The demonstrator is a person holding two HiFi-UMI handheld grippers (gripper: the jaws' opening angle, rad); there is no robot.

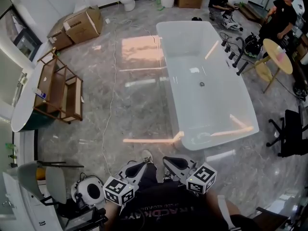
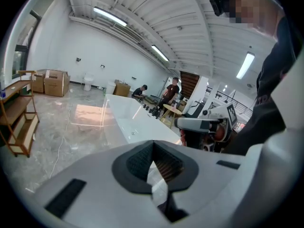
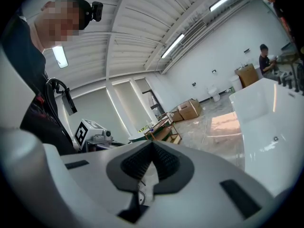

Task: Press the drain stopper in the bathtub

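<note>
A white freestanding bathtub (image 1: 207, 81) stands on the grey marble floor ahead of me. Its small round metal drain stopper (image 1: 201, 84) sits in the middle of the tub's bottom. Both grippers are held low against my body, well short of the tub's near end. My left gripper (image 1: 142, 165) and right gripper (image 1: 169, 162) are both shut with nothing between their jaws. The left gripper view shows its ribbed pads (image 2: 153, 161) closed, with the bathtub (image 2: 128, 120) beyond. In the right gripper view the pads (image 3: 152, 161) are closed too, and the tub (image 3: 266, 113) lies to the right.
Black faucet fittings (image 1: 235, 55) line the tub's right rim. A wooden rack (image 1: 60, 88) stands at left, cardboard boxes (image 1: 79, 25) behind it. A white cable (image 1: 111, 95) runs along the floor. Two people, a round table (image 1: 279, 56) and a black chair (image 1: 291, 131) are at right.
</note>
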